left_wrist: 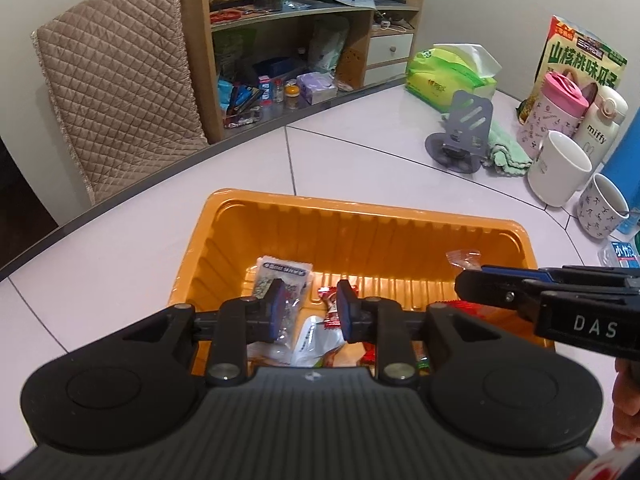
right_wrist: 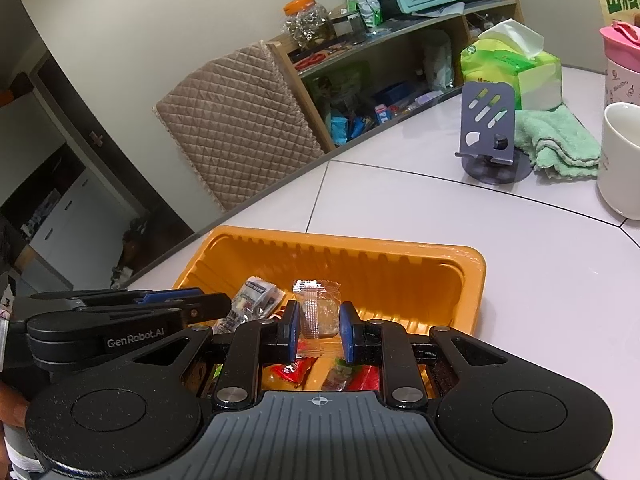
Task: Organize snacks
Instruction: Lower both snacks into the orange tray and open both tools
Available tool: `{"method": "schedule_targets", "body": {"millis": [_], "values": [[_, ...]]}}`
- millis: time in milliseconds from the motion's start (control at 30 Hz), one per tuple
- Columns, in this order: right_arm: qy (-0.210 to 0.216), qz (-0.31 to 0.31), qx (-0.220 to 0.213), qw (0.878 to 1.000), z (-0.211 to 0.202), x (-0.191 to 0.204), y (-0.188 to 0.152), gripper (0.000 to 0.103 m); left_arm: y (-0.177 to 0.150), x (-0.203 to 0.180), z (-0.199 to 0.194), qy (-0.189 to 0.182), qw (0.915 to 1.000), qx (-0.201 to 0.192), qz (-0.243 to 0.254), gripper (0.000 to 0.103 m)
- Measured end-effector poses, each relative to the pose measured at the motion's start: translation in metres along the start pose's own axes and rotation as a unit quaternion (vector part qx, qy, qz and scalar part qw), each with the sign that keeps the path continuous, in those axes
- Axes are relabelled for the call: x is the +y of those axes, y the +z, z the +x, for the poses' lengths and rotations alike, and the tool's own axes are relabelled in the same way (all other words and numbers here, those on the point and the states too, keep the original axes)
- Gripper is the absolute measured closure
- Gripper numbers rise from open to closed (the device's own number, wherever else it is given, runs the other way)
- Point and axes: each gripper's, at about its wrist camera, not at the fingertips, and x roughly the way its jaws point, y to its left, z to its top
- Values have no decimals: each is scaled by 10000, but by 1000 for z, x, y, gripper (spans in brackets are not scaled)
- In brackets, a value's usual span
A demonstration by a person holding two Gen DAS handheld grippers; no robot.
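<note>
Only right wrist view: clear candy packet (right_wrist: 318,312) between right gripper (right_wrist: 319,332) pads.

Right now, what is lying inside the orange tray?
Inside the orange tray lie a grey printed packet, a clear packet and red wrappers. The grippers cover its near end, so anything there is hidden.

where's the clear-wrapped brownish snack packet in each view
Left wrist view: the clear-wrapped brownish snack packet shows at right of centre, against the right inner end of the orange plastic tray, poking out above the tip of the right gripper.
Right wrist view: the packet sits at lower centre, between the right gripper's blue pads.
Shared landmark: the grey metal phone stand on the white table.
</note>
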Motion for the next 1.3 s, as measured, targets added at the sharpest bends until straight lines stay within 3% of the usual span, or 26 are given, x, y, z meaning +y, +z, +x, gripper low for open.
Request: {"method": "schedule_targets", "body": {"millis": [167,233,467,700,767,833,967,1100,1300], "values": [[-1,-10,53,10000,5,2,2,81,0,4,-5,17,10000,-2,-87,74],[-1,-43,64,10000,7,4,2,81,0,5,-7,37,9999,-3,-110,68],[0,-66,62,10000,12,9,3,81,1,6,-16,51,9999,-58,-147,67],[83,41,-264,9996,8,12,8,81,-1,6,-26,50,9997,-99,-200,61],[116,110,-292,9994,6,11,10,75,-2,6,-30,58,9997,-105,-217,60],[162,164,-346,9991,2,10,11,58,-4,6,-34,82,9996,-111,-260,59],[165,235,-417,9987,-9,7,11,48,-8,5,-44,89,9993,-152,-316,55],[171,375,-415,9983,-20,2,8,30,-12,2,-54,113,9991,-186,-353,54],[176,335,-400,9985,-43,-1,1,19,-21,-6,-74,226,9985,-235,-434,49]]}}
